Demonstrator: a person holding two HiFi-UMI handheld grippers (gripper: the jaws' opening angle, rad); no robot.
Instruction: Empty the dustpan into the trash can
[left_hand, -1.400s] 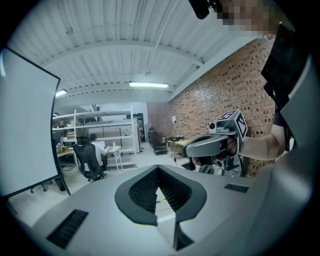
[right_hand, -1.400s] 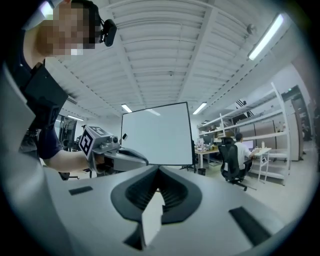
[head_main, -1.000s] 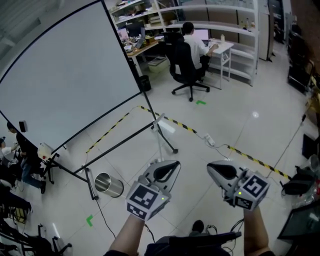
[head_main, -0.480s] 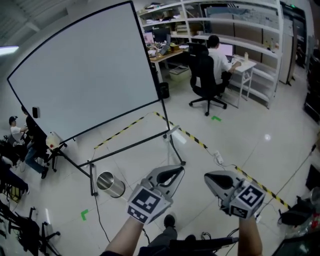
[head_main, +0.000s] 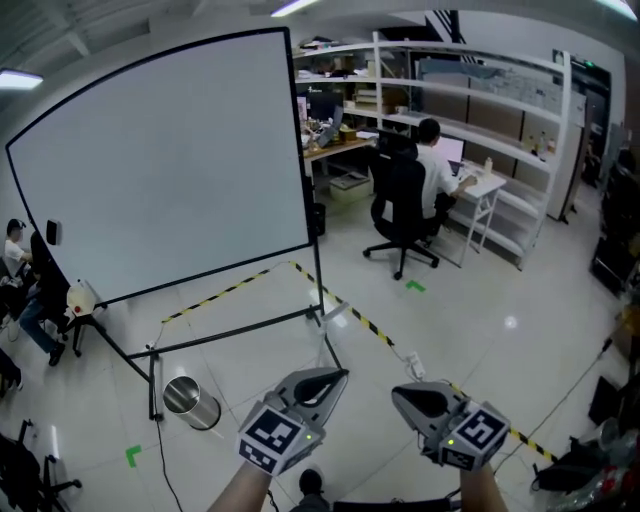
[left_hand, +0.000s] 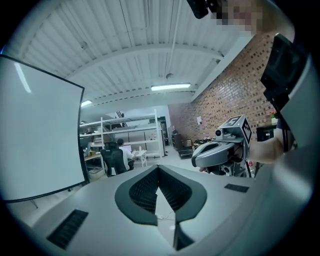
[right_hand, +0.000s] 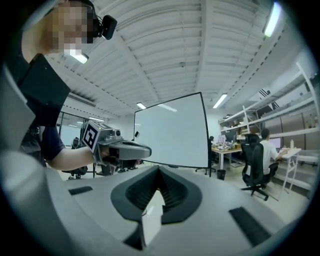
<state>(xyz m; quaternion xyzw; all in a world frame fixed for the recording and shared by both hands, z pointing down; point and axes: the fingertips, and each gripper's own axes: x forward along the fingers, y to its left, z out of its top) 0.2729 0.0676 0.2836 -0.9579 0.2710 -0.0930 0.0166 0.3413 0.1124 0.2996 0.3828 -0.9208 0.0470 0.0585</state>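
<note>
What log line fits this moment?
left gripper: shut, empty | right gripper: shut, empty | trash can: on floor, left | dustpan: unseen

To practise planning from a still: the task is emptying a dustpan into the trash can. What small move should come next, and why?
Probably move forward toward the pale long-handled thing at the foot of the screen stand, possibly the dustpan. Both the left gripper and right gripper are shut and hold nothing; the metal can stands off to the left.

Bright, even light from ceiling tubes (left_hand: 170, 87) leaves a glare spot on the floor (head_main: 511, 322) at four o'clock, while fisheye bending darkens every edge.
</note>
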